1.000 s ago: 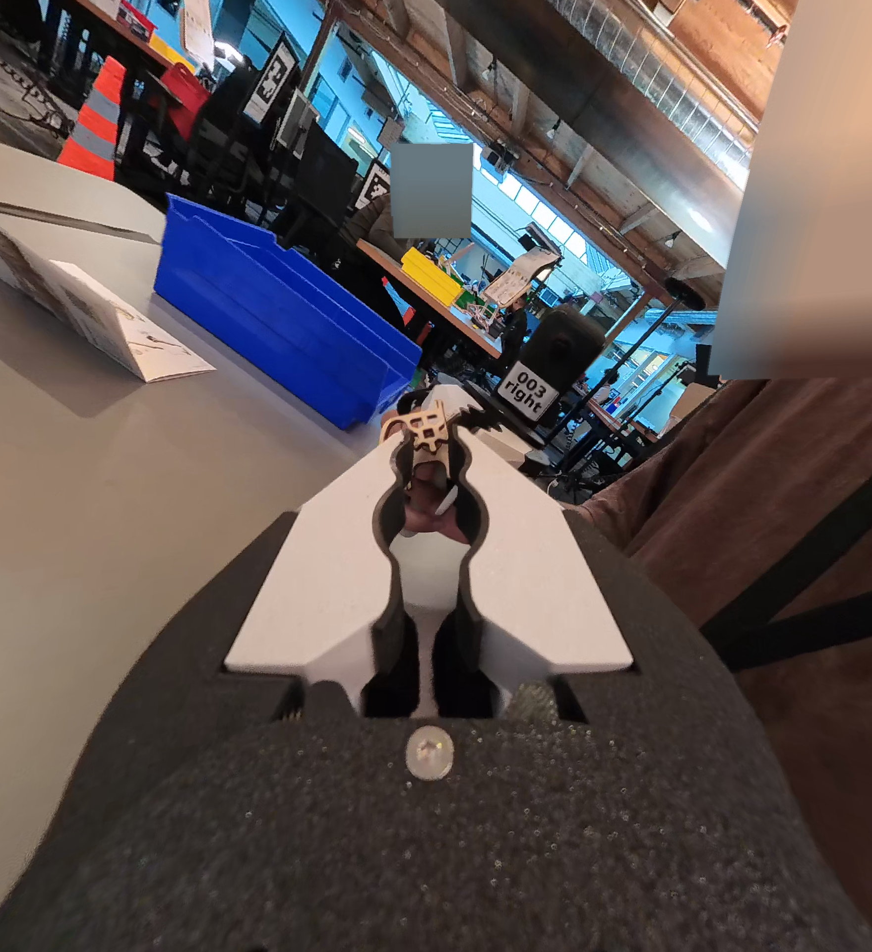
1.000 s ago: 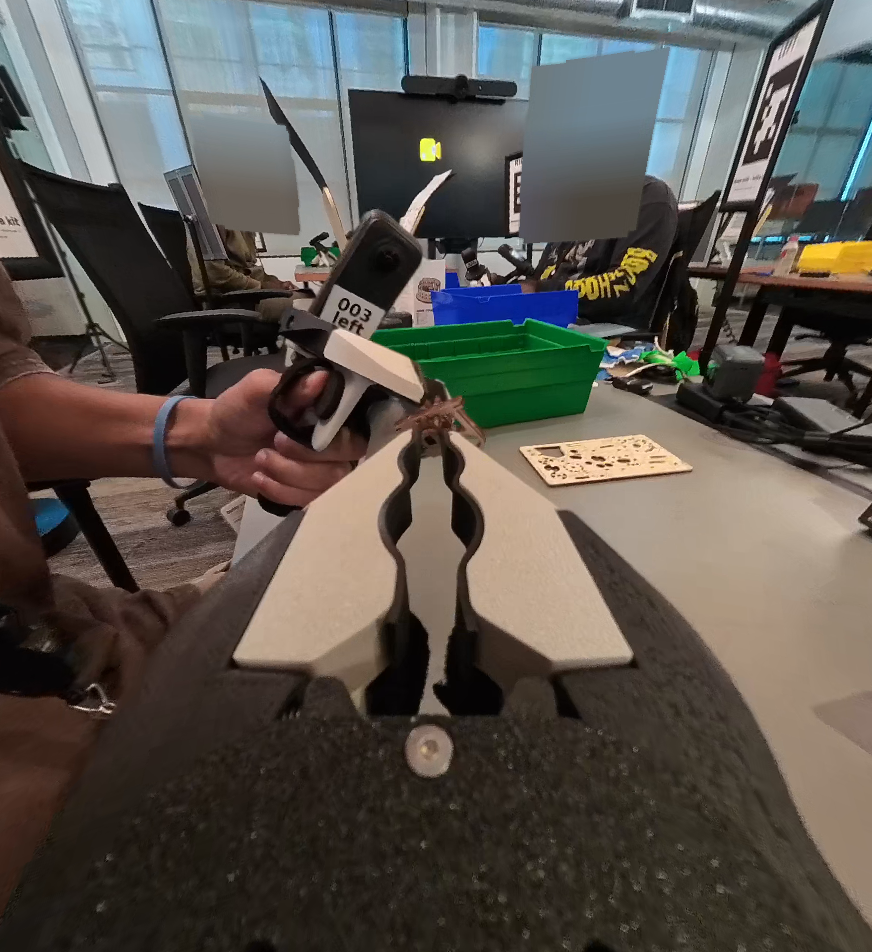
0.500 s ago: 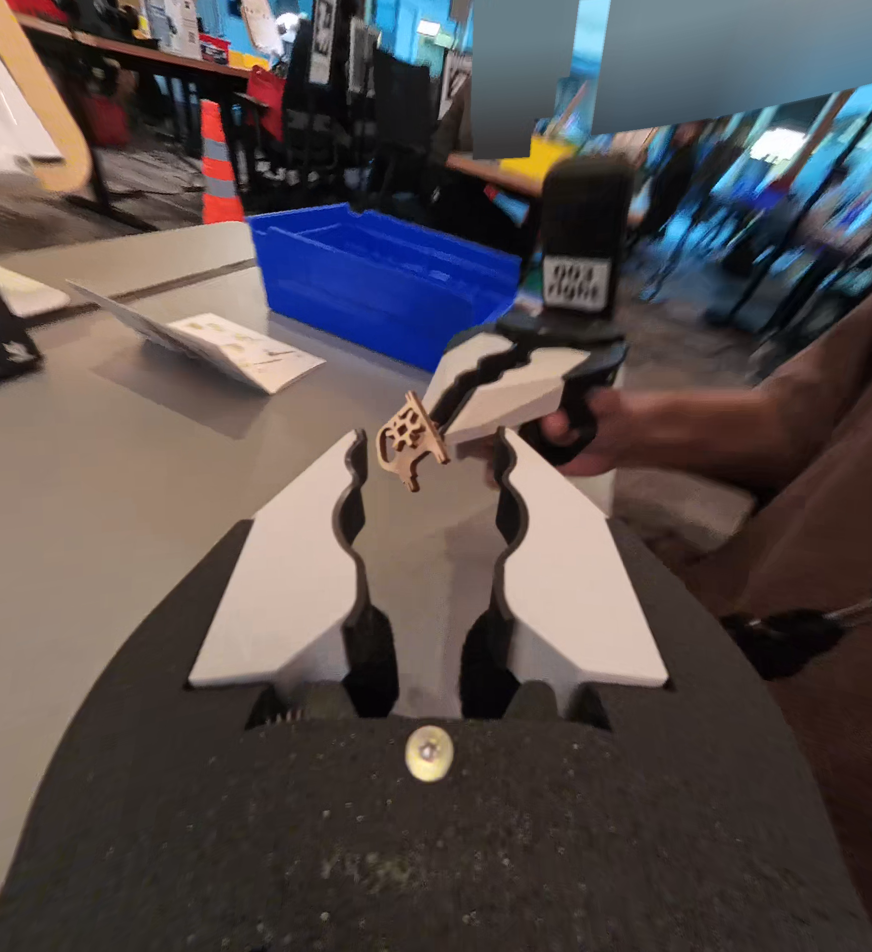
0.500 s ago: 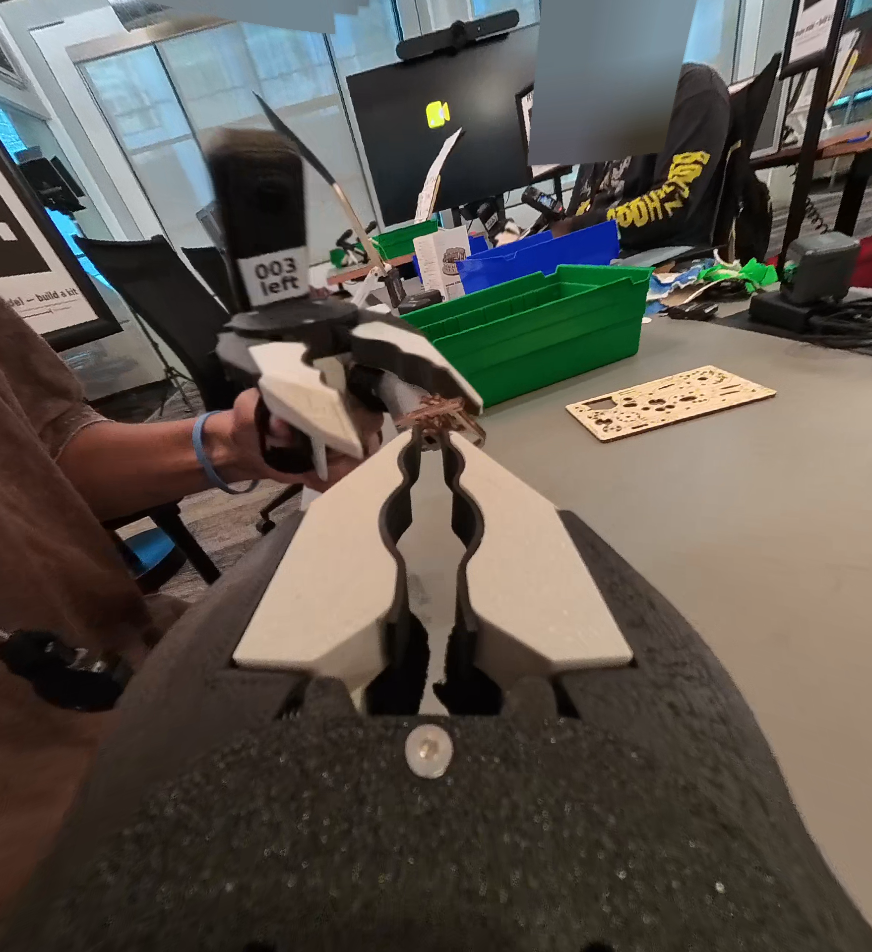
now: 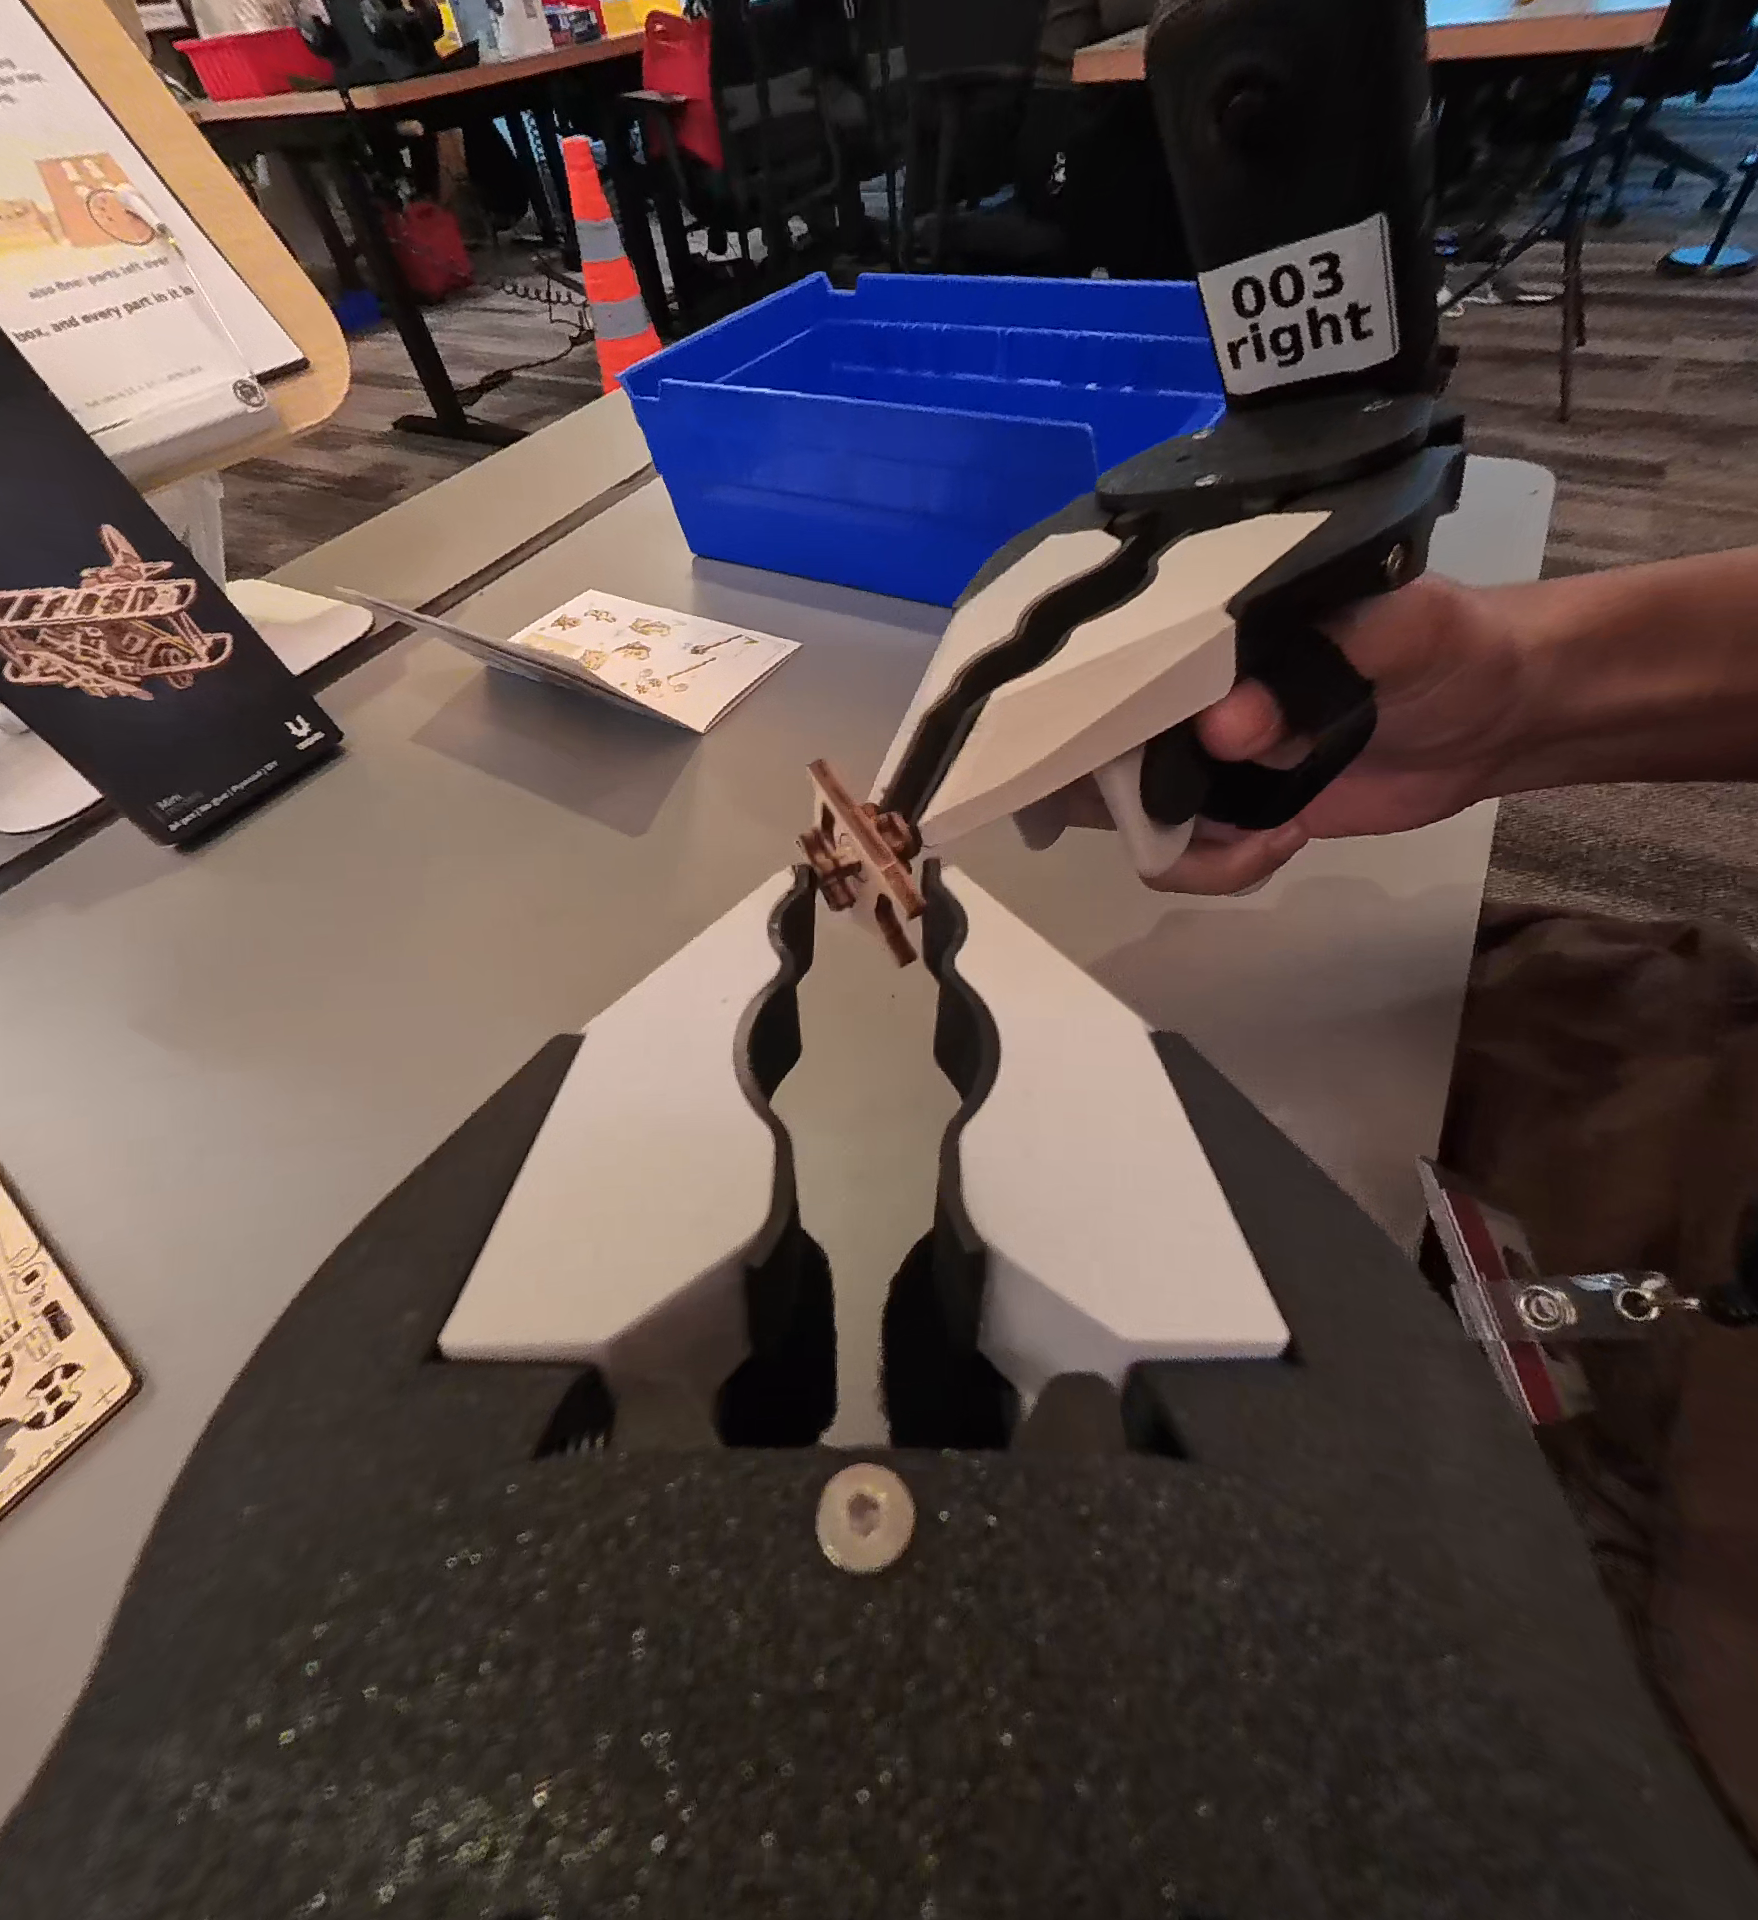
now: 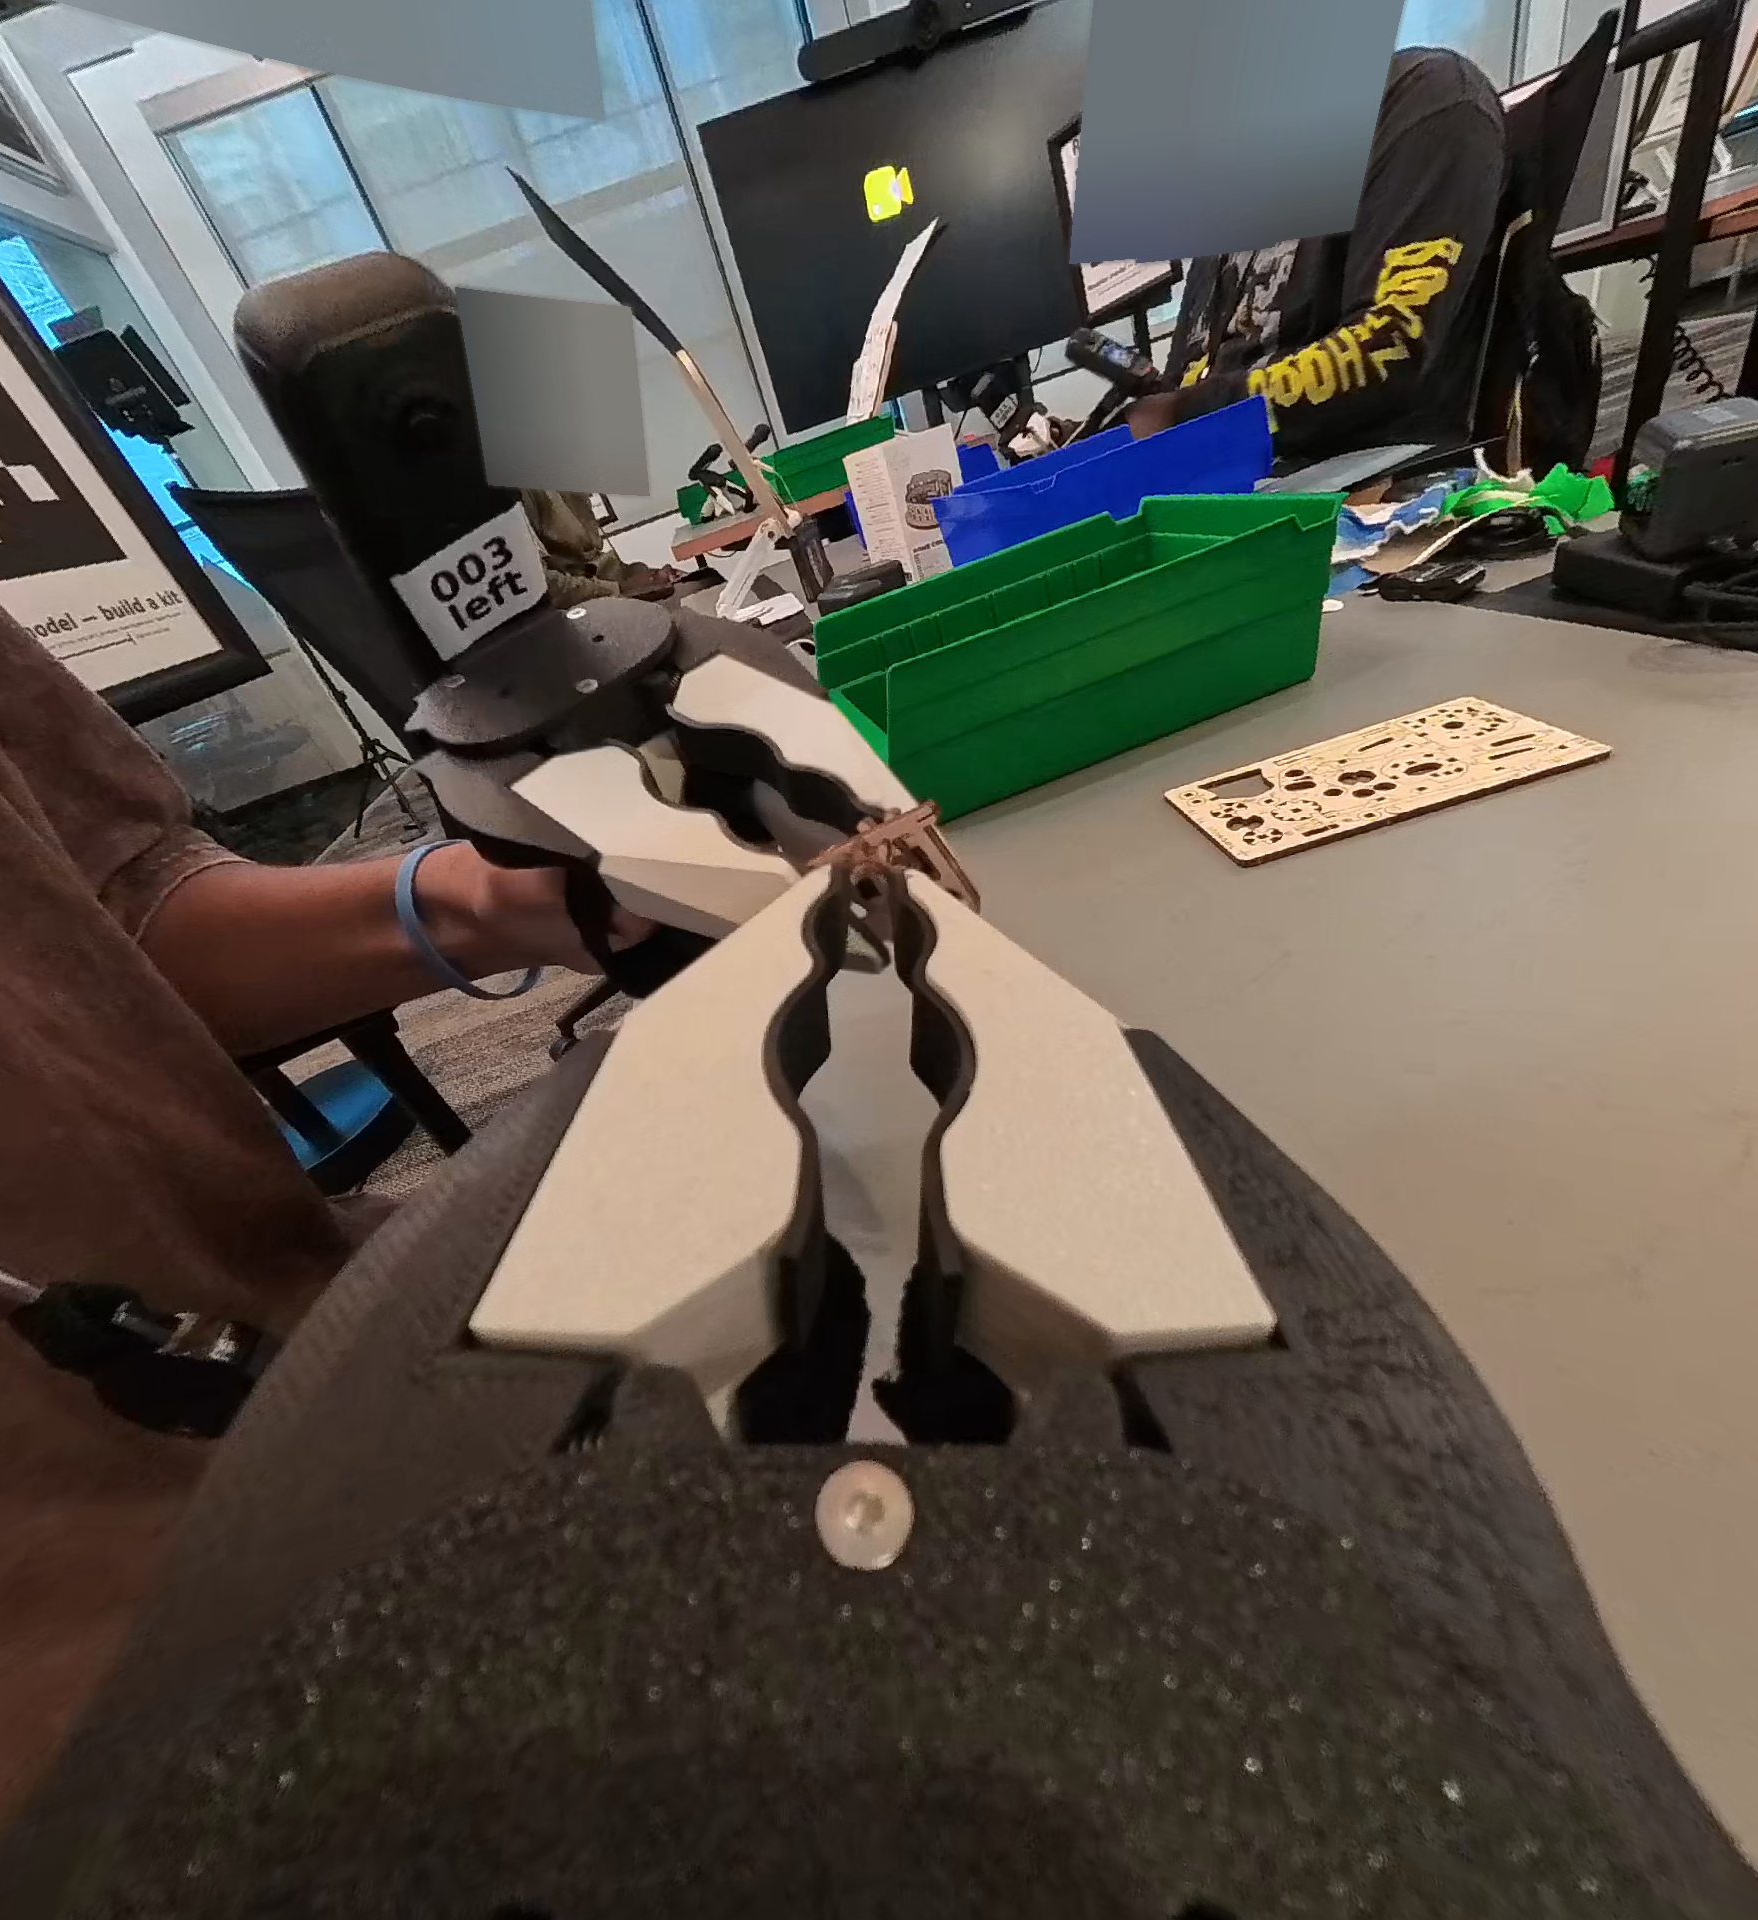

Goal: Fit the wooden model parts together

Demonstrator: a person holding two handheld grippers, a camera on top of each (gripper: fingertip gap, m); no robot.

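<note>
Right gripper (image 5: 911, 831): pinched tight on the wooden assembly (image 5: 859, 862), entering from 2 o'clock.
Left gripper (image 5: 864, 899): jaws parted, empty, flanking it.
Handling: looked light, thin, snappable; grip the flat plate.

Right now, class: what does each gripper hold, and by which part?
The right gripper pinches the wooden model part by its near end. The left gripper is open around it, holding nothing.
</note>
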